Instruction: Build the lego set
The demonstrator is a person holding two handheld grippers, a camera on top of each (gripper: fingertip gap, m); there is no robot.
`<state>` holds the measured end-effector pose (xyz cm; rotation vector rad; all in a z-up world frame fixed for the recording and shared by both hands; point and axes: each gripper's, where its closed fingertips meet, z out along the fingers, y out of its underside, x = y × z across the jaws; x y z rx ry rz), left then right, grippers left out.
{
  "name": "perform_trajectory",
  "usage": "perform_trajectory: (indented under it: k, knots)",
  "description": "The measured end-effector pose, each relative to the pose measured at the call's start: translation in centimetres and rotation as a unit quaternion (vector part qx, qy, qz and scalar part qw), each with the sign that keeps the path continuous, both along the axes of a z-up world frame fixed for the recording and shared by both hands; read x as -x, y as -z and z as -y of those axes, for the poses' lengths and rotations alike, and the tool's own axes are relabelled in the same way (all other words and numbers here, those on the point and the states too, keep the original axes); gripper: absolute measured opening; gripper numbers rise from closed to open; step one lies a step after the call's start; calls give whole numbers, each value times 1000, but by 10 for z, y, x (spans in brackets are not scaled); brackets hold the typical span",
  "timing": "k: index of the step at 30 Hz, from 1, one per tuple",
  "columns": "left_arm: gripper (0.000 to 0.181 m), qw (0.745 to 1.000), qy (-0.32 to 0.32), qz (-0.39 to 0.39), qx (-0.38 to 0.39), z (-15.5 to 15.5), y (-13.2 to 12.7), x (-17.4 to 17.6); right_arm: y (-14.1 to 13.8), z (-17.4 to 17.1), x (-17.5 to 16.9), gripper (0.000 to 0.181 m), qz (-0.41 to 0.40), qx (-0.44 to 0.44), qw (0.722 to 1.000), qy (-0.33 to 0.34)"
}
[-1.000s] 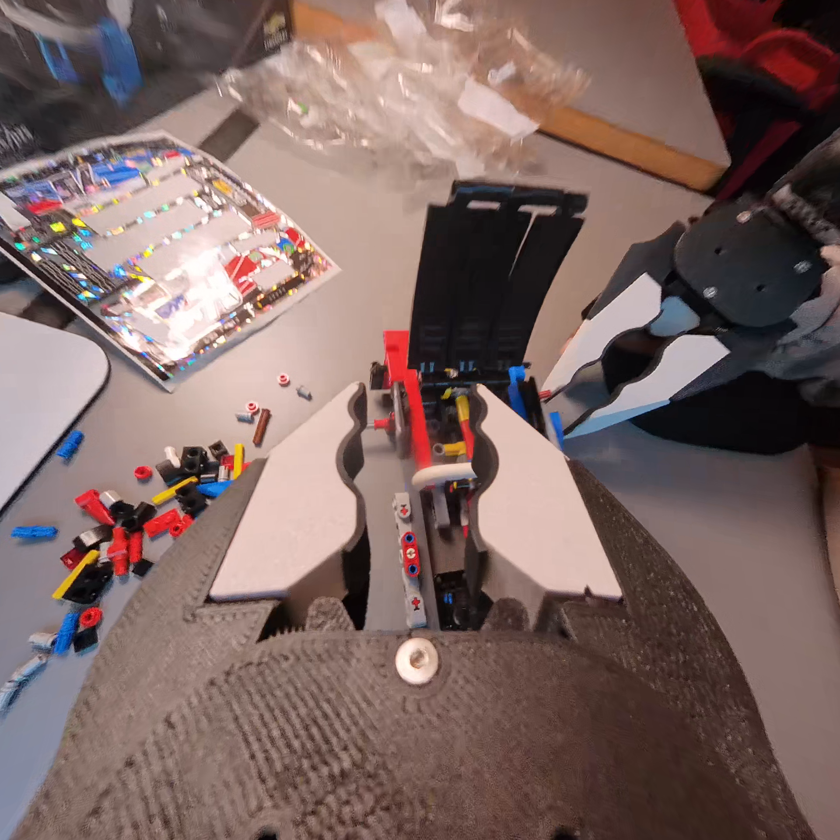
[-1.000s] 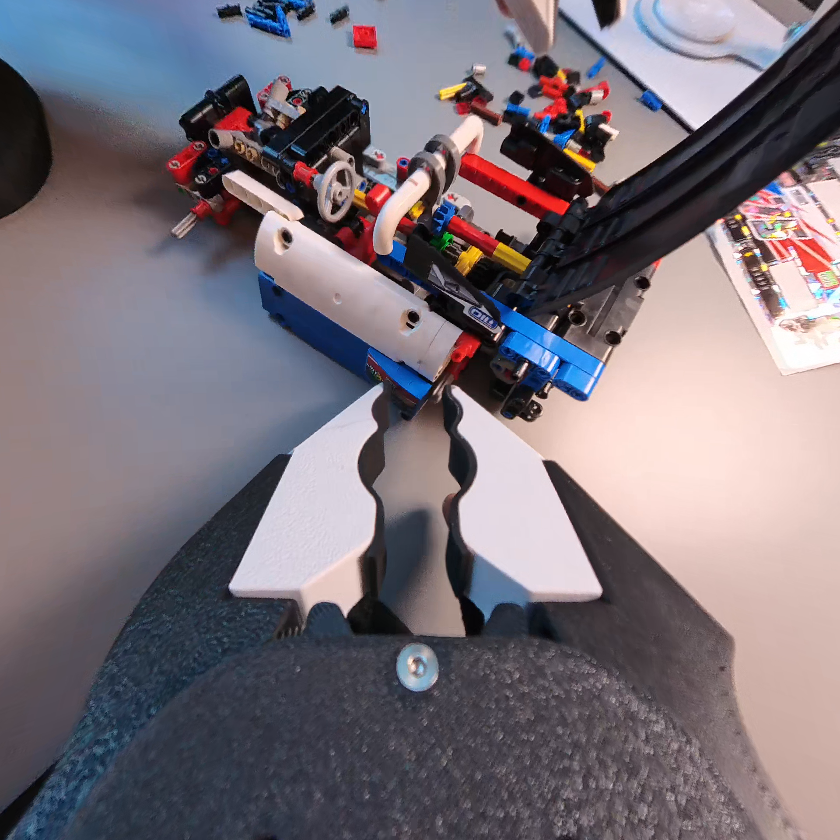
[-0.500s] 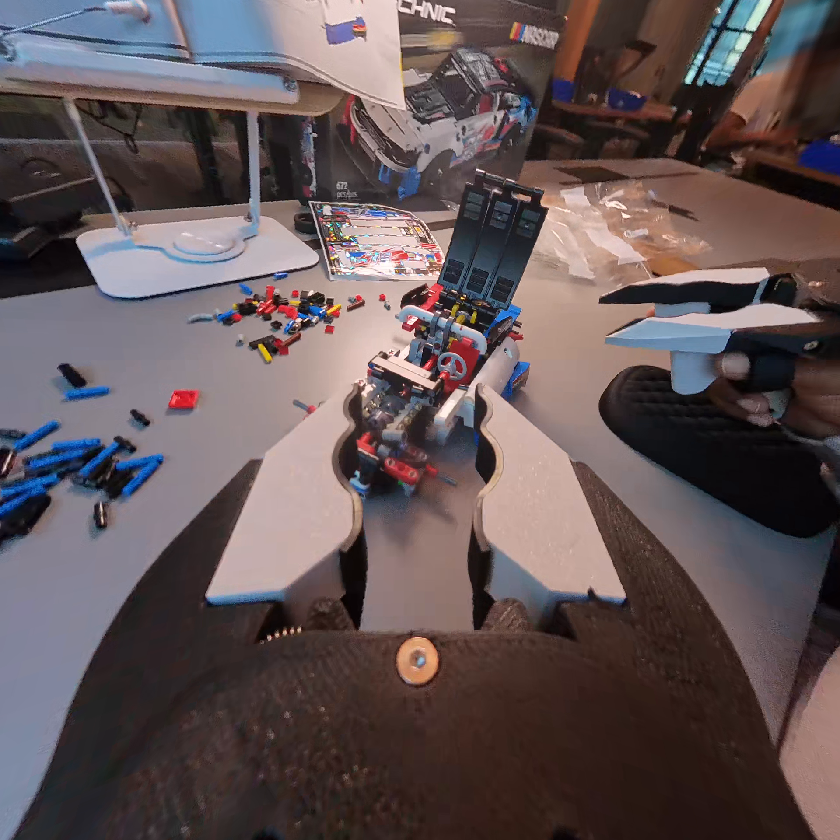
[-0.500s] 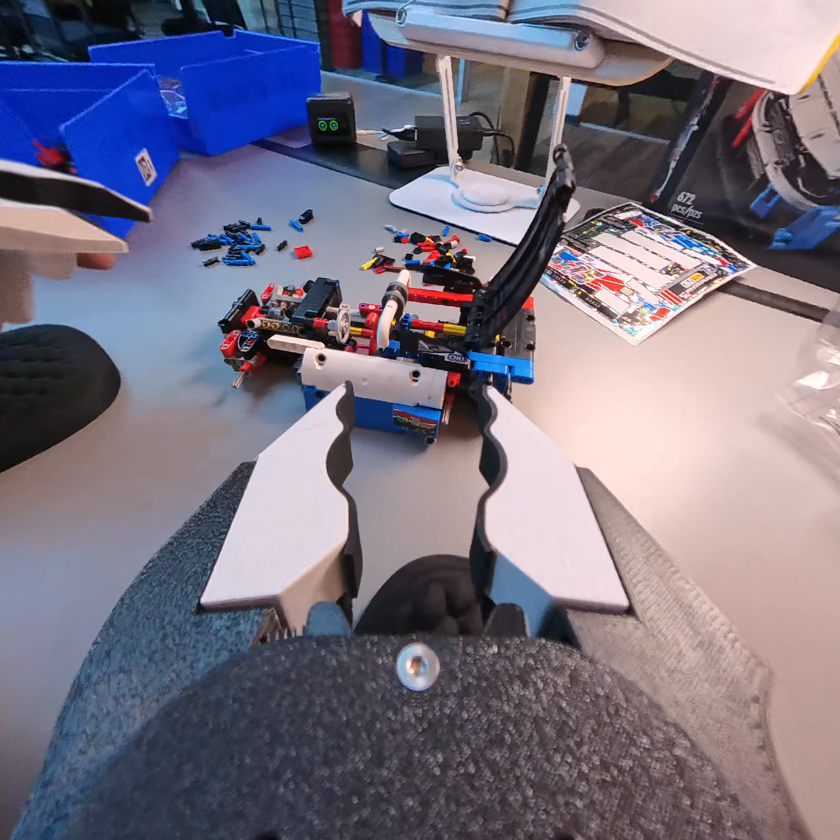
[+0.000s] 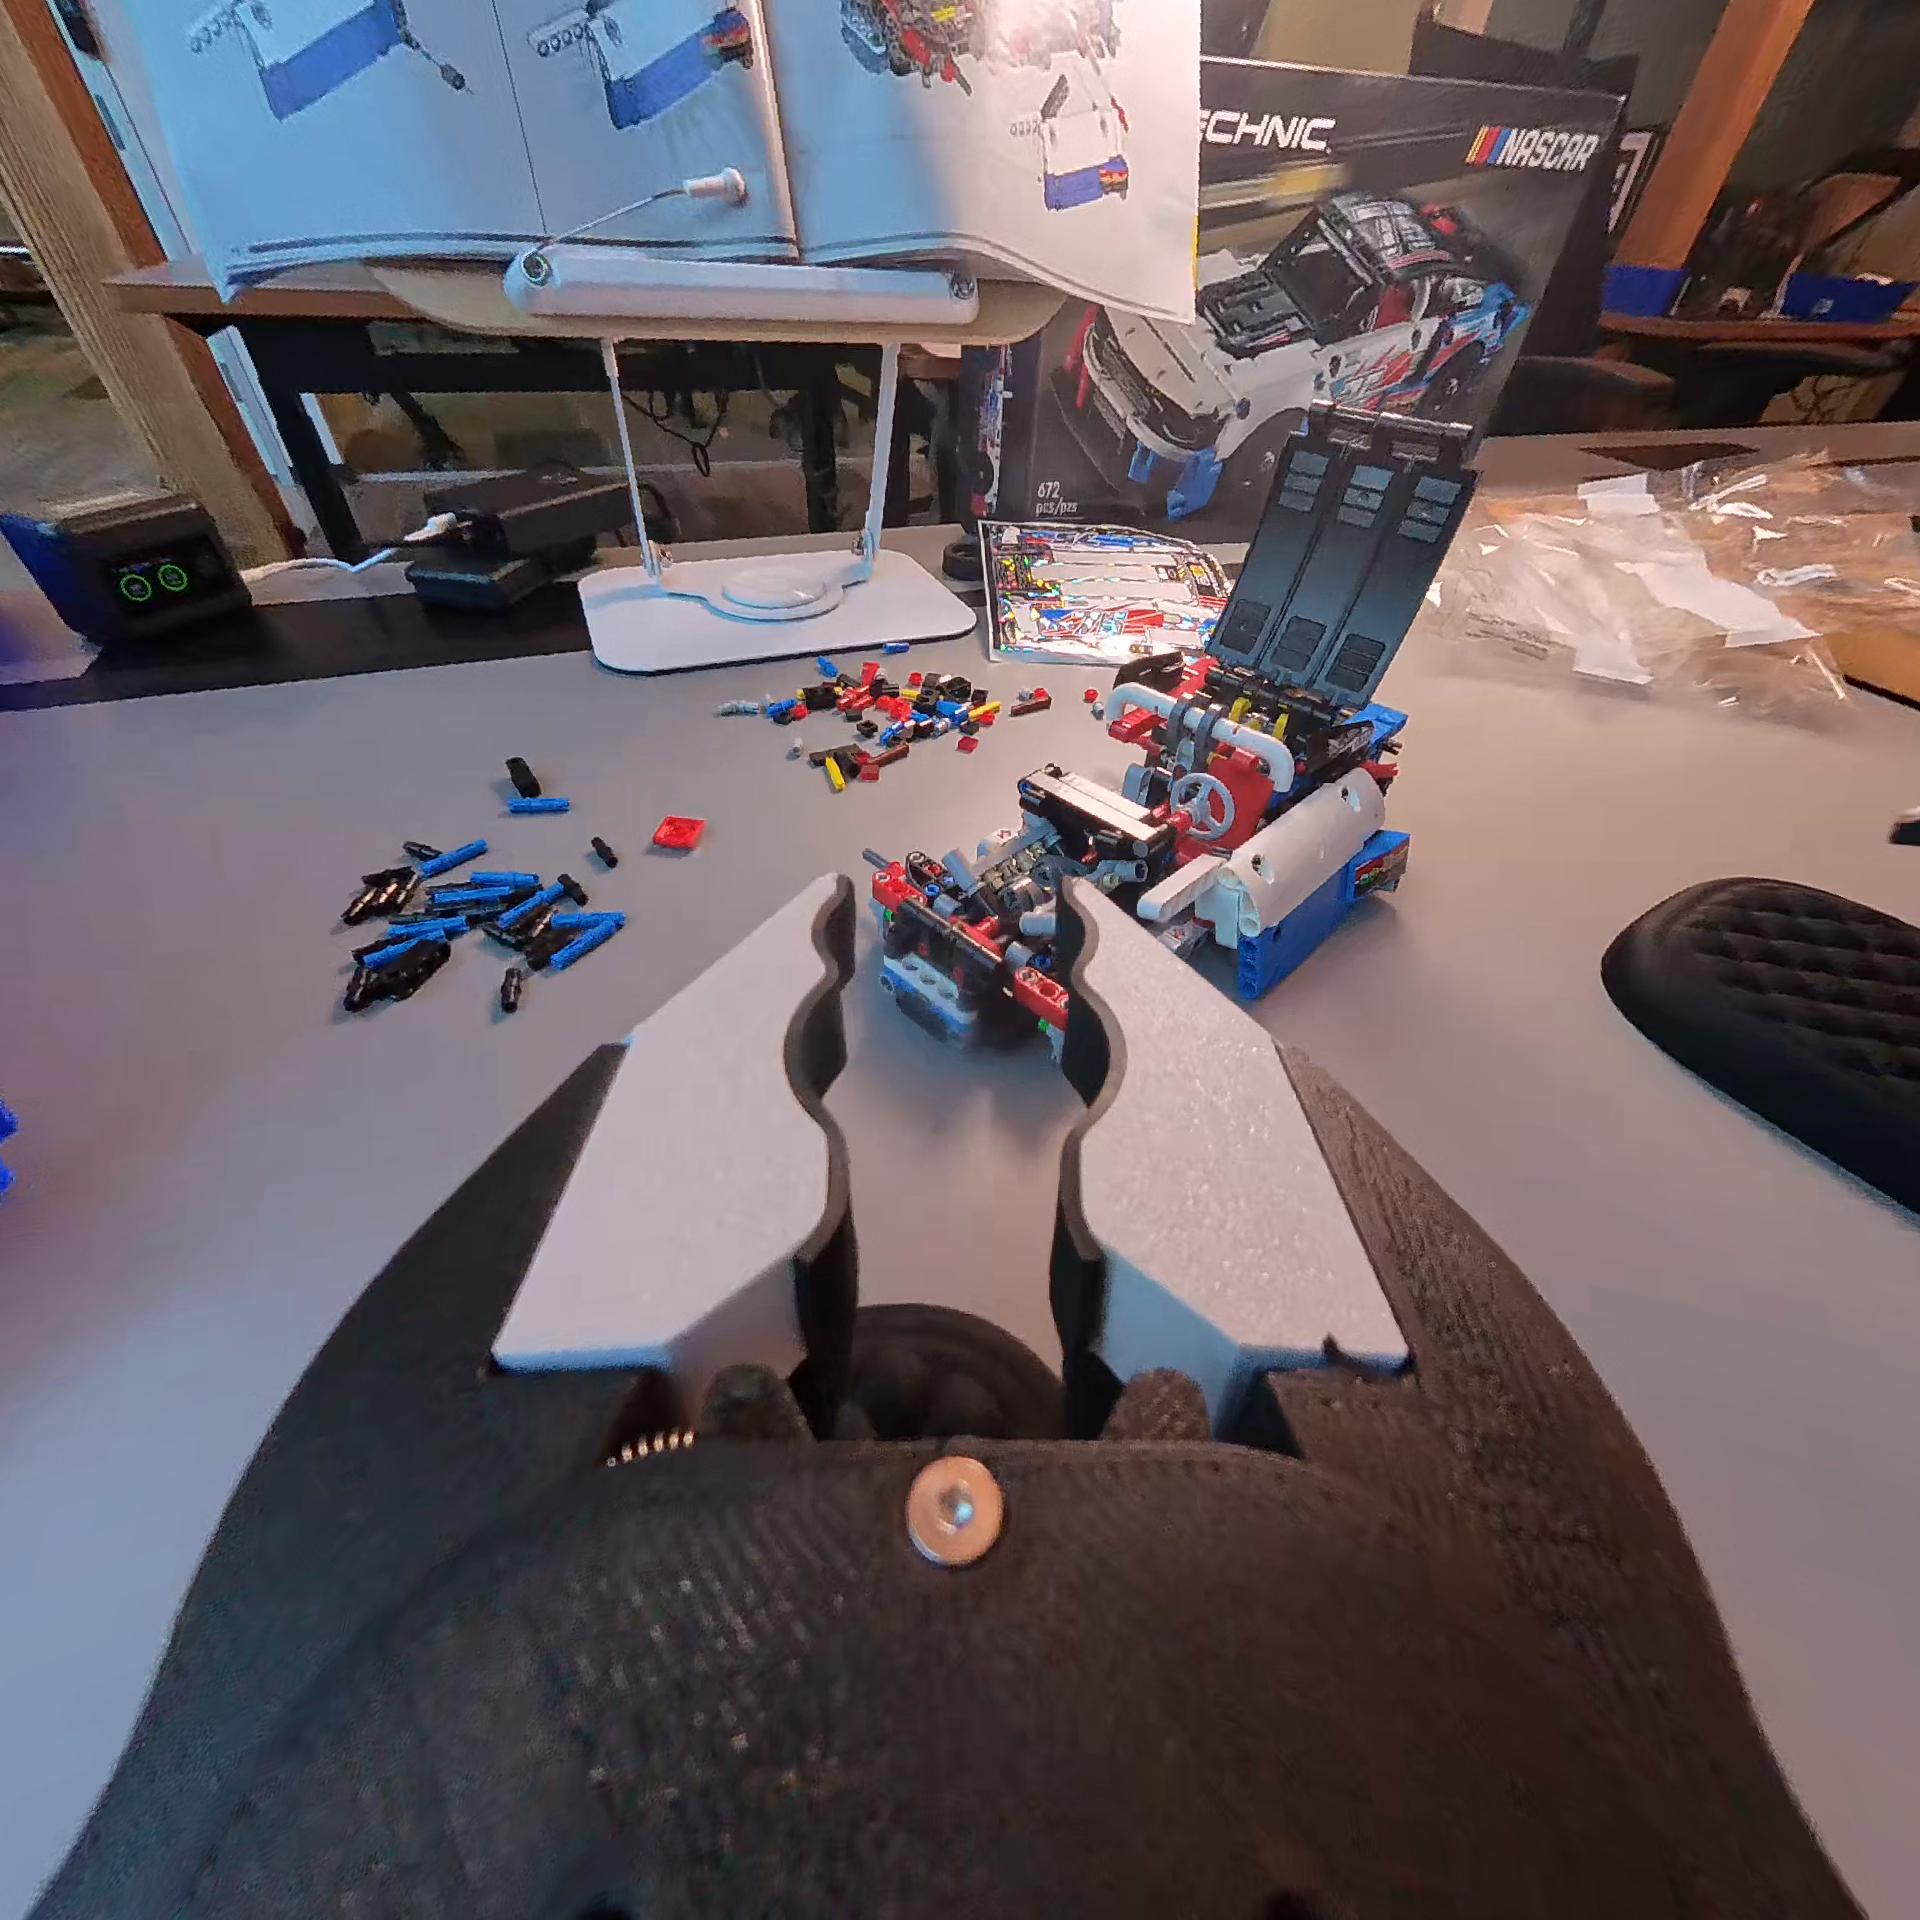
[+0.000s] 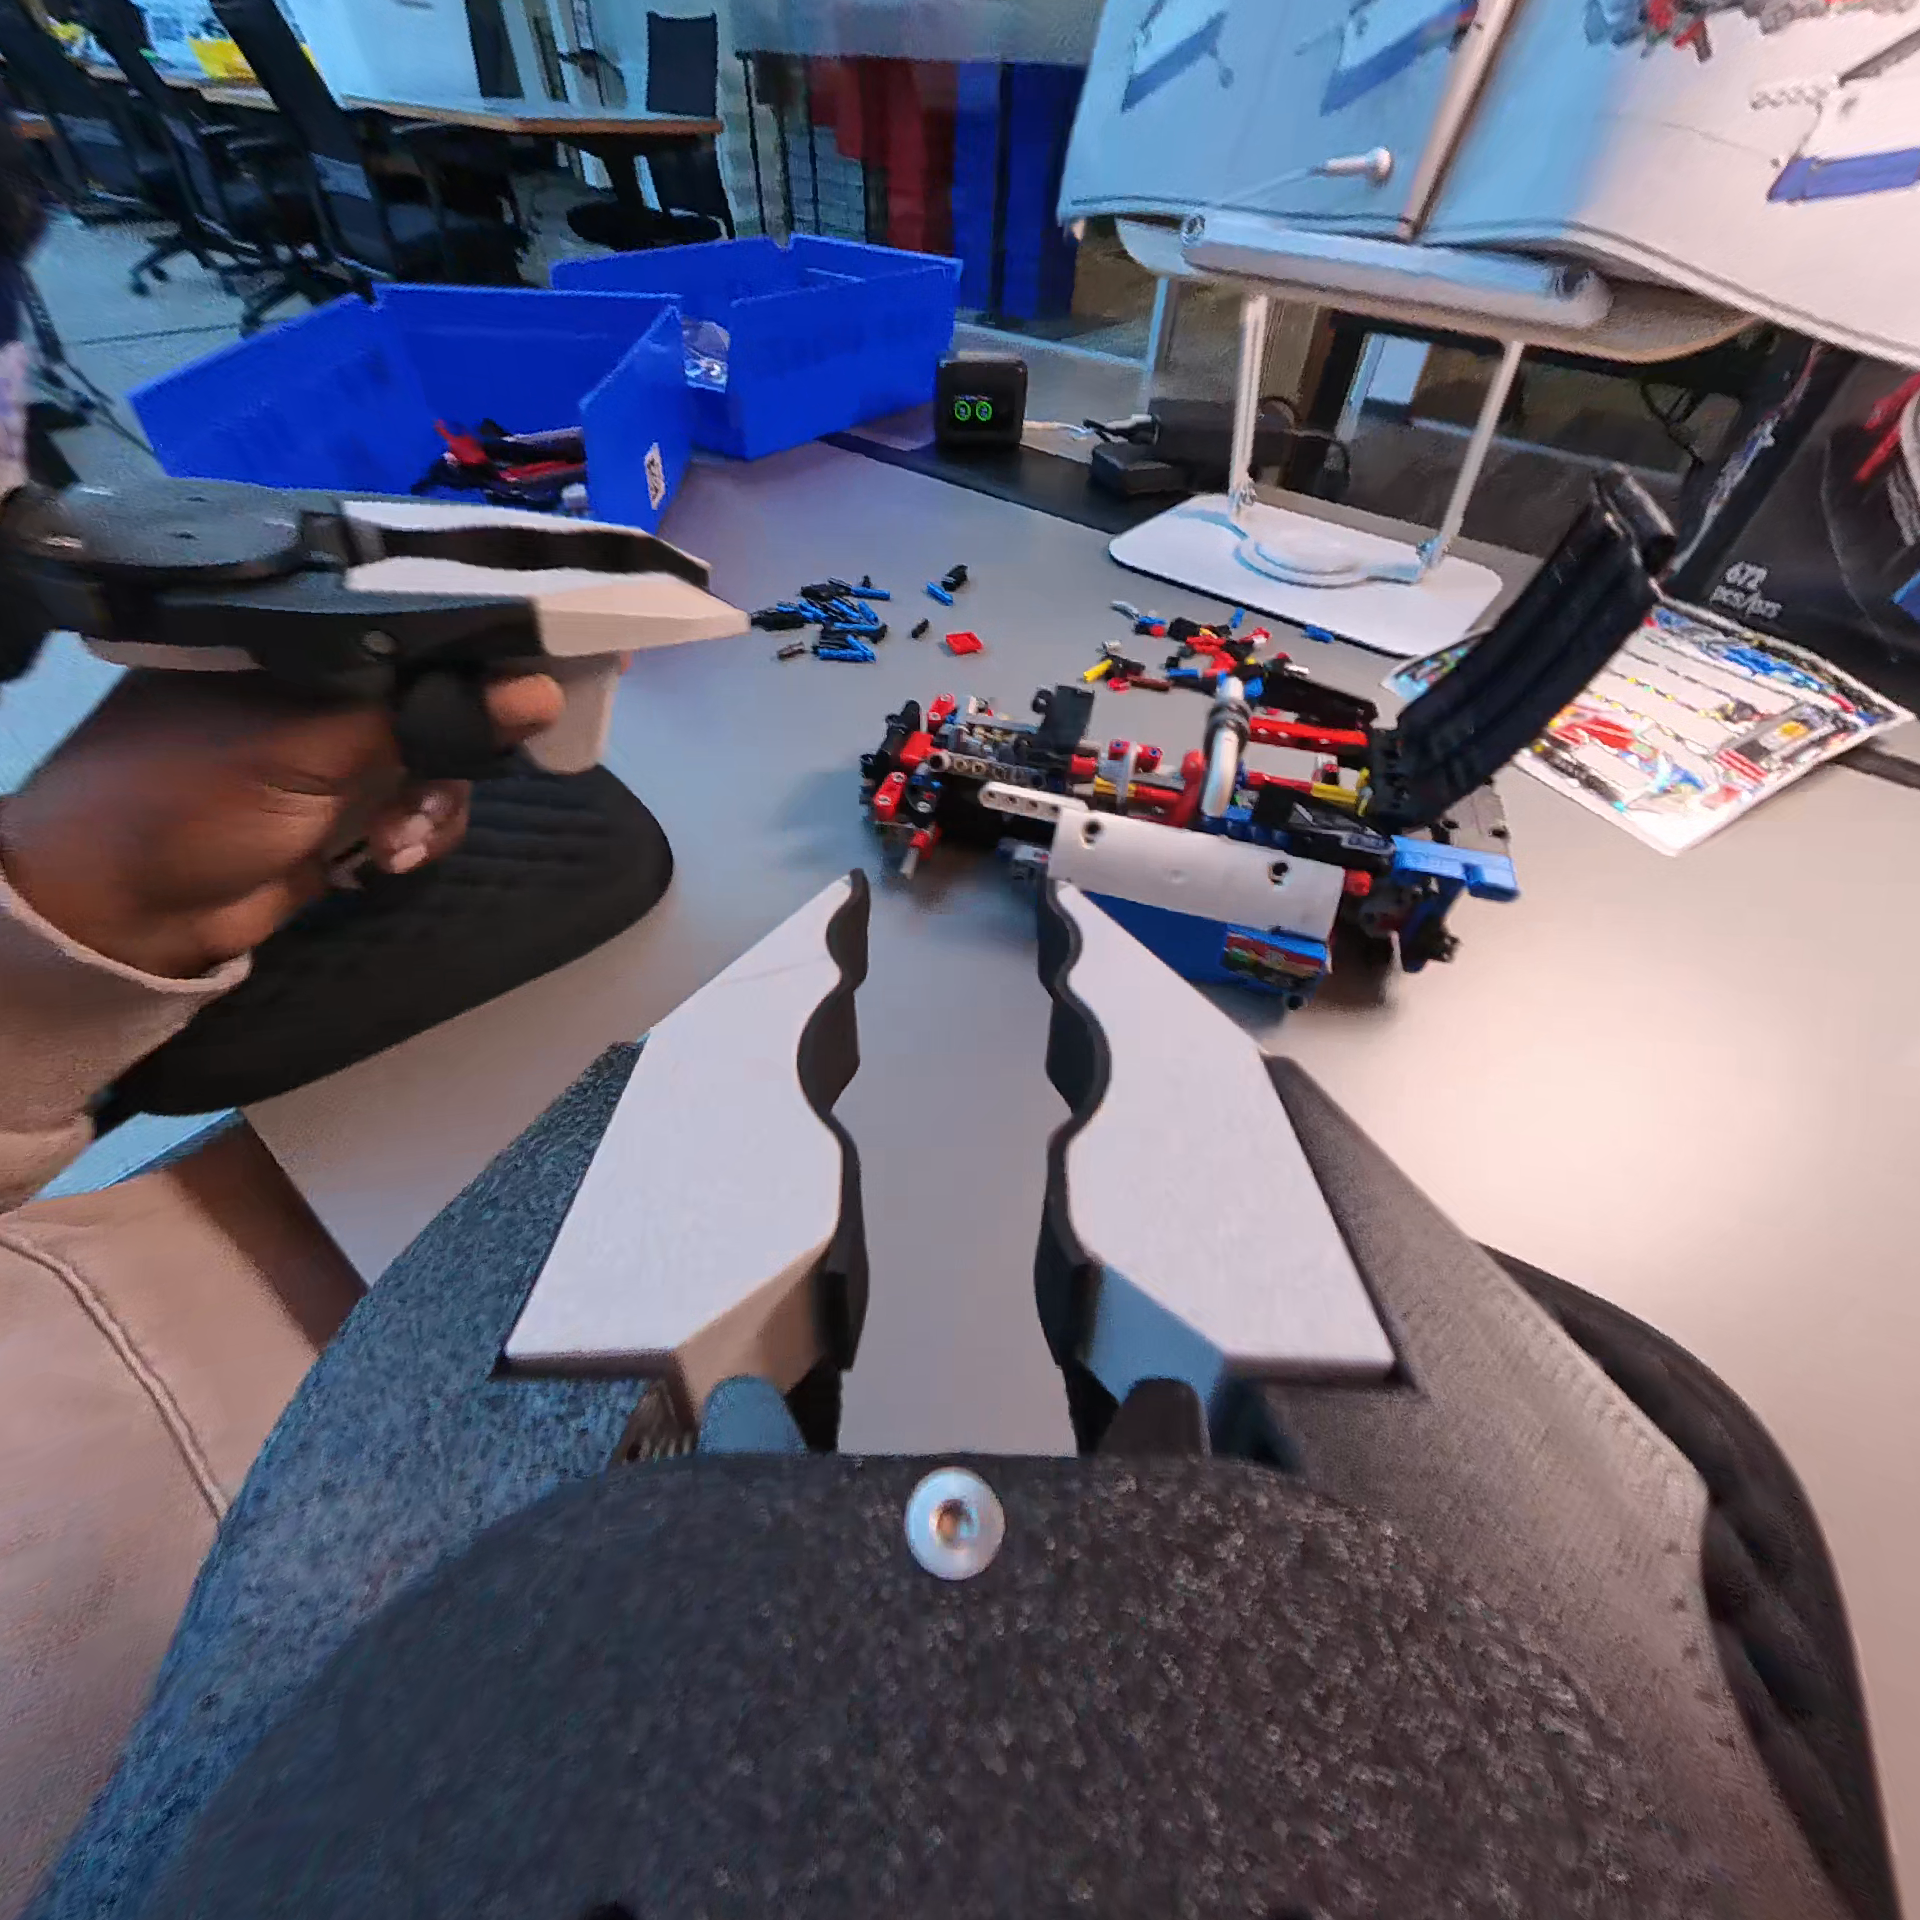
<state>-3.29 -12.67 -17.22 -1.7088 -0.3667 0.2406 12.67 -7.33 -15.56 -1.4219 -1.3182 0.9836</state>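
1. At your far left, two blue bins [image 6: 436, 395] stand at the table's back edge, the nearer one holding red and dark parts.
2. Your left gripper [image 5: 951, 914] hangs above the grey table [image 5: 260, 1091] with its fingers apart and nothing between them; your hand [image 6: 260, 769] grips its handle over a black pad [image 6: 499, 894].
3. Ahead of it lies a cluster of blue and black pins [image 5: 478, 925], with one flat red tile [image 5: 678, 831] just to their right.
4. Behind those, a white stand [image 5: 779, 613] props the open instruction book [image 5: 675, 125] above the table.
5. A mixed pile of small red, yellow, black and blue pieces [image 5: 894, 717] lies between the stand's base and the model.
6. The half-built lego car [image 5: 1164, 842] sits on the table just past your left fingertips, apart from them, its black ribbed panel [image 5: 1340, 561] tilted up at the rear.
7. Your right gripper [image 6: 951, 894] is spread too and empty, its tips near the car's white and blue side; contact looks absent, though the angle makes that hard to judge.
8. A glossy sticker sheet [image 5: 1101, 603] lies behind the car, in front of the set's box [image 5: 1351, 291].
9. Crumpled clear bags [image 5: 1662, 592] lie at the far right.
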Motion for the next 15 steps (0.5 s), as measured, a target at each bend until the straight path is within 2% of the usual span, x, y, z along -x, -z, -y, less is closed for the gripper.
perform_trajectory:
  k: [2,4,7,9,12,15]
  knots:
    - [31,1000,-9,-7,23,-10,3,4,-15,21,9,15,-19,-2,1000,-18]
    - [23,998,-19,-25,47,-20,5,6,-33,54,19,0,-44,11,997,-68]
    - [4,991,-45,-79,97,-34,7,12,-51,107,35,0,-49,-8,988,-148]
    - [0,986,-57,-102,119,-43,7,15,-56,134,45,0,-47,-36,981,-185]
    - [0,977,-81,-136,141,-52,5,21,-59,155,59,0,-44,-57,974,-213]
    - [0,973,-90,-149,151,-57,8,24,-50,150,72,0,-23,-61,976,-207]
